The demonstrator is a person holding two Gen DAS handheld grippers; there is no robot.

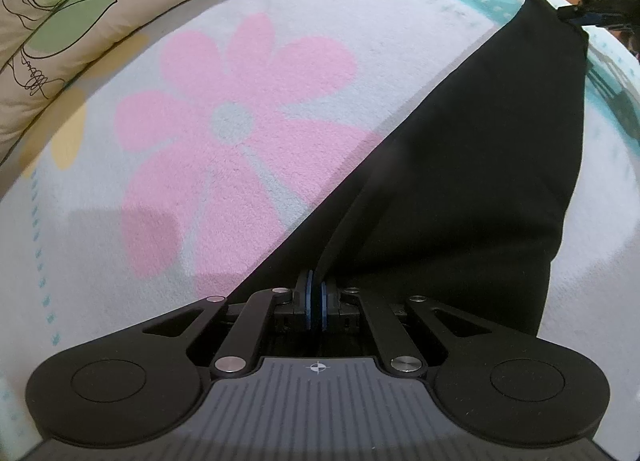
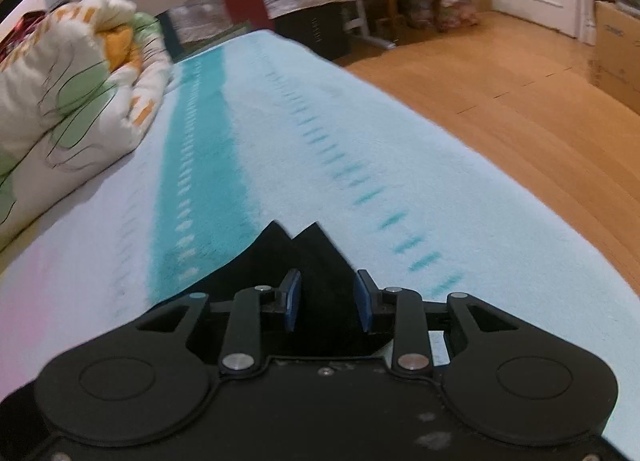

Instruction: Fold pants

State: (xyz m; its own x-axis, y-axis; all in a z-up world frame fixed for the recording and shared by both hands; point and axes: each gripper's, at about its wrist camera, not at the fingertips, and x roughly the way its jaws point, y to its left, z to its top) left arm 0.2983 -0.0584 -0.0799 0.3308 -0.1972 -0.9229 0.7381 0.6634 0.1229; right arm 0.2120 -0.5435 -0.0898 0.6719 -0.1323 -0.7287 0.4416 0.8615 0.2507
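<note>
Nearest in the left wrist view, the left gripper (image 1: 316, 303) is clamping a fold of the black pants (image 1: 460, 165), its blue pads pressed together on the cloth. From that pinch the pants are stretching away to the right and far side across the blanket (image 1: 120, 261), a pale fleece with one pink flower (image 1: 236, 125) printed on it. At the far right end of the cloth the right gripper (image 1: 600, 9) is showing as a dark shape at the pants' far corner.

In the right wrist view, the right gripper (image 2: 328, 301) is standing with its jaws apart, and the pants (image 2: 316, 273) are lying between them with two pointed corners poking out beyond the pads (image 2: 294, 301). The pads are not visibly pressing on the fabric, so I judge nothing is gripped there. Further off, the blanket's teal stripe (image 2: 200, 181) is running toward a crumpled quilt (image 2: 72, 101) at the far left, with the wooden floor (image 2: 500, 109) to the right.

The risks, as I judge them: with only one end pinched, the free end could be sagging or sliding, leaving the fold skewed. The two corners are sitting slightly offset, so closing now might catch only one layer. The pants are also lying near the bed's right edge, where slack cloth could slip off.

Count: one pair of pants, two grippers, one blanket, one quilt.
</note>
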